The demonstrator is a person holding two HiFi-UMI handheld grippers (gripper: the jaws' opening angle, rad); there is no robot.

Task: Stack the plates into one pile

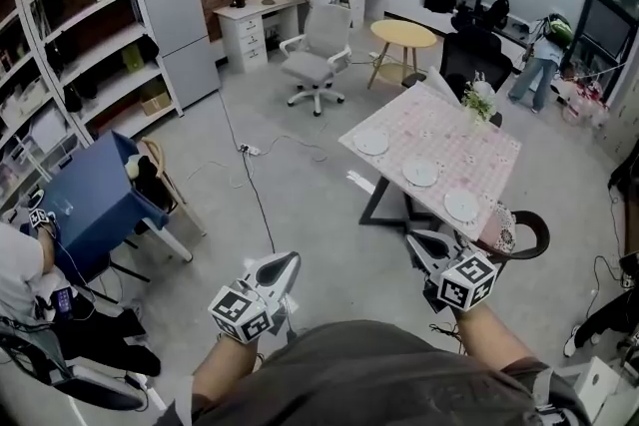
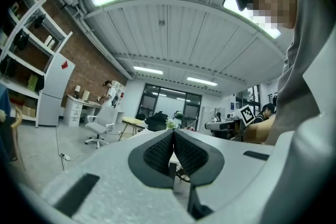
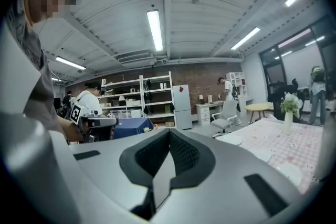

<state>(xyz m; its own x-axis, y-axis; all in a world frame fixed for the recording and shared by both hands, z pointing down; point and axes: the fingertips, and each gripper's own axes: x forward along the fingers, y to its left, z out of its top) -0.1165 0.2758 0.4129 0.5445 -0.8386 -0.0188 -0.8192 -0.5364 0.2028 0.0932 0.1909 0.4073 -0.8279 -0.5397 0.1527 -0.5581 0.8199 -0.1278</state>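
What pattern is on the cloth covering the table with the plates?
The tablecloth is white with a fine pink print, seen best in the head view.

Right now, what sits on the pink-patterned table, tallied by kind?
Round white plates: 3, lying apart, not yet stacked
Vase of white flowers: 1
Total: 4
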